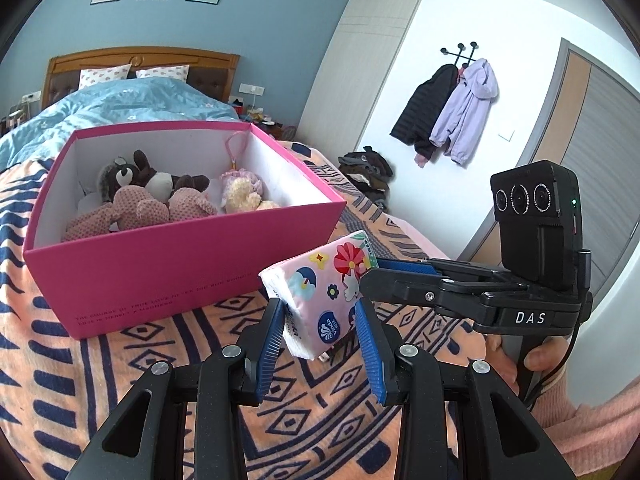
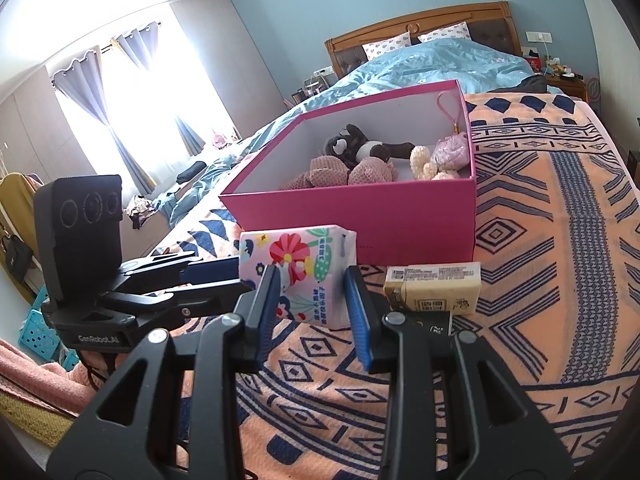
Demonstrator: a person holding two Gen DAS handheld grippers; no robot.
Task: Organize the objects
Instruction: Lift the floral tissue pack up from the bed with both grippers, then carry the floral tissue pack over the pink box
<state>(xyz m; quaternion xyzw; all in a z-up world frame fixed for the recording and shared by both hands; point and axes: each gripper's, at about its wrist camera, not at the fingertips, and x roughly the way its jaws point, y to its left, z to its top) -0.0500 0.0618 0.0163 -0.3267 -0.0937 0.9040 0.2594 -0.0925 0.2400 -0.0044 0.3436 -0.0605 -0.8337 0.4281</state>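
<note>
A pink flowered tissue pack (image 1: pixel 320 276) (image 2: pixel 296 264) hangs just above the patterned blanket, in front of the pink box (image 1: pixel 180 276) (image 2: pixel 360 216). My left gripper (image 1: pixel 320 308) is shut on its near end, blue pads pressing both sides. My right gripper (image 1: pixel 374 268) reaches in from the right and clamps the pack's far corner. In the right wrist view, my right gripper (image 2: pixel 311 276) squeezes the pack, while the left gripper (image 2: pixel 236 270) holds its left edge. The open box holds several plush toys (image 1: pixel 140 200) (image 2: pixel 360 160).
A yellow tissue pack (image 2: pixel 434 288) lies on the blanket (image 2: pixel 540 240) right of the held pack, with a dark flat card (image 2: pixel 434 326) in front of it. Coats (image 1: pixel 452 116) hang on the wall; folded clothes (image 1: pixel 368 172) sit past the bed edge. Blue crates (image 2: pixel 38 328) stand at left.
</note>
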